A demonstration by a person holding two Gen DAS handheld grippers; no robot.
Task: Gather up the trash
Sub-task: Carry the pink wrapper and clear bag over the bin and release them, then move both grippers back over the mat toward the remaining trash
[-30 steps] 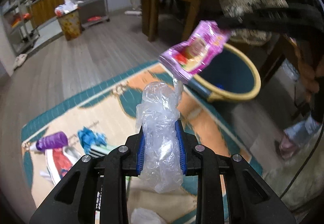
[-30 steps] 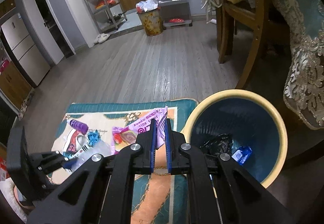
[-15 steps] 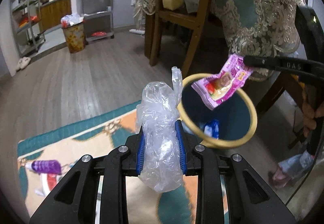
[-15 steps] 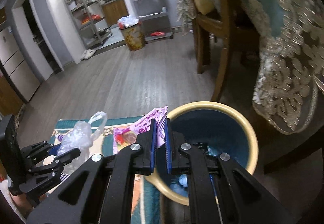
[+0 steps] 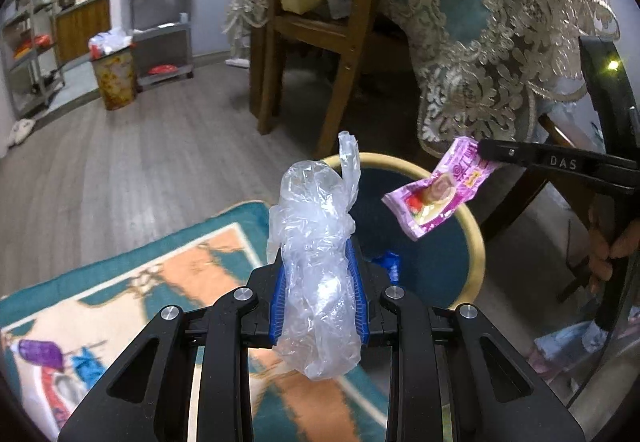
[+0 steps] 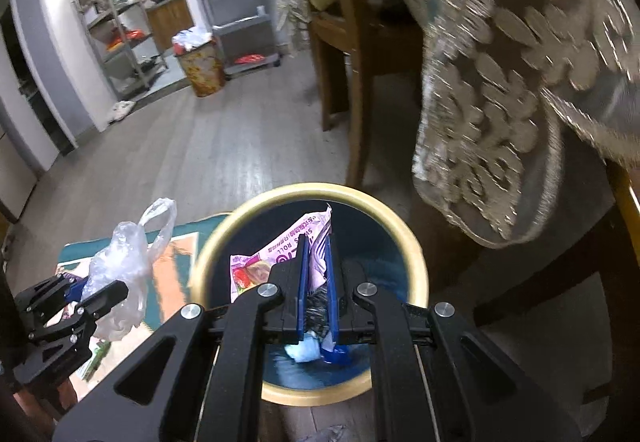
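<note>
gripping a pink snack wrapper (image 6: 276,254) by its upper edge, the right gripper (image 6: 316,270) has its blue pads clamped tight on the foil and now hangs directly above the mouth of the yellow-rimmed bin (image 6: 416,242), where a second ago it was short of the rim with the wrapper over the rug. from the left wrist view the same wrapper (image 5: 436,198) dangles from the black jaw tip over the bin's dark blue interior, so a release here looks likely to drop it inside rather than on the floor. the left gripper (image 5: 318,294) is closed on a crumpled clear plastic bag (image 5: 316,262), the bag squeezed between the blue pads with its loose handle sticking up; it has travelled too, from over the patterned rug (image 5: 168,262) to the near edge of the bin (image 5: 474,242), though the bag seems just short of the opening. some blue and pale scraps (image 6: 316,352) already lie at the bottom of the bin. a purple item (image 5: 40,352) and a blue scrap (image 5: 86,362) sit on the rug, so more collecting remains. a wooden chair (image 5: 304,22) and a lace-edged tablecloth (image 5: 500,54) stand close behind the bin, near enough that the right tool should stay low of the cloth's hem.
</note>
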